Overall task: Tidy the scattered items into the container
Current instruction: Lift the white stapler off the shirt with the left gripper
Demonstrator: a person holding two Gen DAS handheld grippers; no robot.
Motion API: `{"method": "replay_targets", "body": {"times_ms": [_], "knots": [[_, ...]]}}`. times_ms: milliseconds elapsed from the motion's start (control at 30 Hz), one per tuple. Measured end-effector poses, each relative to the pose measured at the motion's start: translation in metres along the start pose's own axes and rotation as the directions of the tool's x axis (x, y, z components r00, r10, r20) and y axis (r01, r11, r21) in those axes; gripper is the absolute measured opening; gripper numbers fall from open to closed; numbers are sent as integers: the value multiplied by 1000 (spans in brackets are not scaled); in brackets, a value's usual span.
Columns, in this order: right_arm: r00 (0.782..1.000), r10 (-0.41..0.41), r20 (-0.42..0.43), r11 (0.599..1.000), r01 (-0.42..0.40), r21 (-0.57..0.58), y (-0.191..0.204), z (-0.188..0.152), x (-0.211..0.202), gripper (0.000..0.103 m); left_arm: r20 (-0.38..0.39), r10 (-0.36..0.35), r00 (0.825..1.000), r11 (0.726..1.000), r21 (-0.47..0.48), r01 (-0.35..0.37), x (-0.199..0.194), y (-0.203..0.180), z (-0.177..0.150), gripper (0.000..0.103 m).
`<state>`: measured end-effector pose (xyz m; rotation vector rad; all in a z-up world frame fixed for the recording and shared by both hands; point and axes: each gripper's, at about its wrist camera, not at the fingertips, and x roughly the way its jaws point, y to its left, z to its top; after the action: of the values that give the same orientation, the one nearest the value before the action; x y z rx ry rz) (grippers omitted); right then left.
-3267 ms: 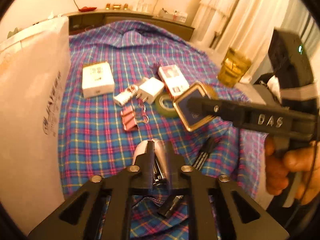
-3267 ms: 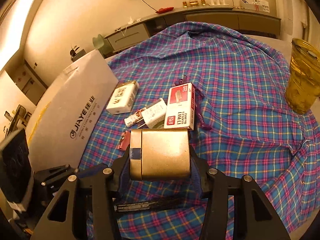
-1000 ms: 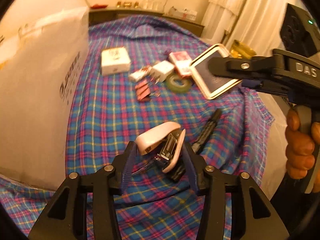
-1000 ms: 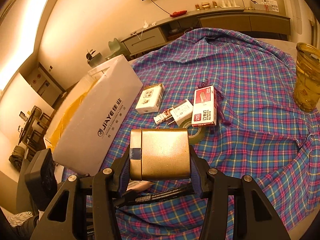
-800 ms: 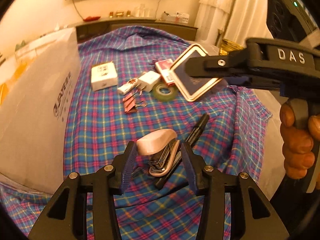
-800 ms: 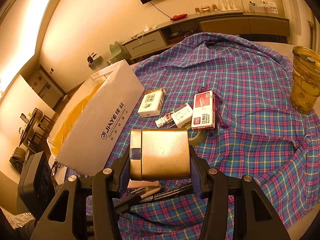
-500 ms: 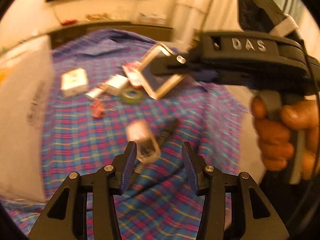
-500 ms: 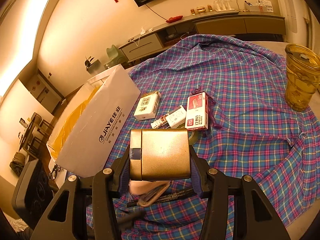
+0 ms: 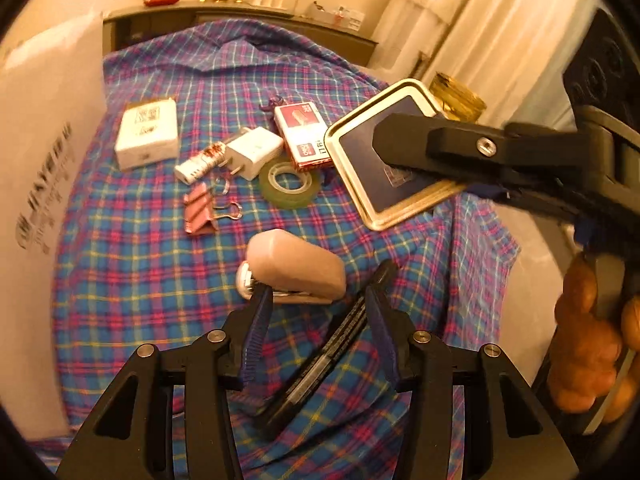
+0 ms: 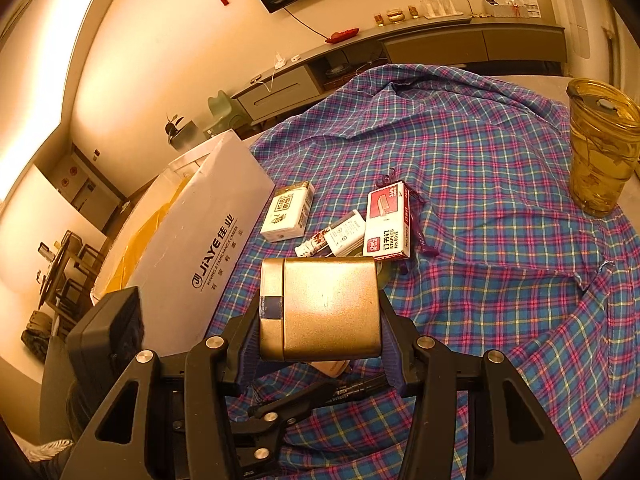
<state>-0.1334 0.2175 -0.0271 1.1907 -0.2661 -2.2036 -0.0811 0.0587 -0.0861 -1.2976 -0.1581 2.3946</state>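
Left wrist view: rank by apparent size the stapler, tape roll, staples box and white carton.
1. stapler, nearest the camera, so unsure
2. white carton
3. staples box and tape roll look alike

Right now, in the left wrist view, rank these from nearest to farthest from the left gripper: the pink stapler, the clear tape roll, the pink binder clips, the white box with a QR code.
From the left gripper:
1. Pink stapler, just beyond the fingertips, centre.
2. Pink binder clips, farther out, left.
3. Clear tape roll, centre; close to the clips' distance, so hard to call.
4. White box with a QR code, far left.
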Motion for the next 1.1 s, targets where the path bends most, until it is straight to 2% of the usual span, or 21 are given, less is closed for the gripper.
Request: {"method": "replay_targets", "body": {"times_ms": [67, 100, 200, 333, 400, 467, 533, 600, 767, 833, 933, 967, 1100], "knots": [[1000, 4, 9, 1000, -4, 13, -3, 2, -3, 52, -1, 49, 999, 999, 22, -49, -7, 0, 0, 51], [1000, 5, 15, 1000, -5, 18, -4, 4, -5, 52, -6, 62, 998, 998, -2, -62, -8, 3, 1, 51], [999, 3, 38, 999, -5, 38, -9, 8, -11, 52, -35, 25, 999, 985, -168, -30, -1, 7, 11, 56], [999, 6, 50, 998, -9, 64, -16, 10, -18, 52, -91, 20, 996, 953, -298, -46, 18, -1, 20, 56], [999, 12, 50, 997, -16, 69, -17, 9, -20, 52, -97, 80, 992, 943, -317, -107, 23, 2, 26, 56], [998, 25, 52, 997, -29, 76, -18, 8, -22, 52, -82, 197, 977, 922, -322, -213, 24, 19, 32, 58], [998, 40, 57, 996, -45, 82, -18, 8, -25, 52, -79, 239, 968, 895, -369, -251, 20, 42, 30, 56], [997, 53, 60, 994, -59, 89, -18, 8, -27, 52, -92, 226, 970, 882, -402, -244, 17, 49, 26, 56], [994, 91, 64, 990, -98, 103, -19, 9, -31, 52, -93, 190, 977, 899, -385, -211, 12, 14, 14, 58], [993, 101, 66, 989, -107, 102, -18, 8, -33, 52, -118, 228, 967, 884, -392, -256, 26, 10, 20, 61], [991, 111, 71, 987, -118, 108, -19, 7, -37, 52, -94, 277, 956, 859, -422, -291, 28, 16, 22, 61], [991, 115, 73, 986, -123, 114, -21, 7, -39, 52, -90, 279, 956, 862, -415, -291, 29, 17, 25, 58], [986, 138, 95, 981, -149, 123, -23, 8, -49, 52, -18, 222, 975, 928, -303, -217, 29, 20, 37, 58]]}}
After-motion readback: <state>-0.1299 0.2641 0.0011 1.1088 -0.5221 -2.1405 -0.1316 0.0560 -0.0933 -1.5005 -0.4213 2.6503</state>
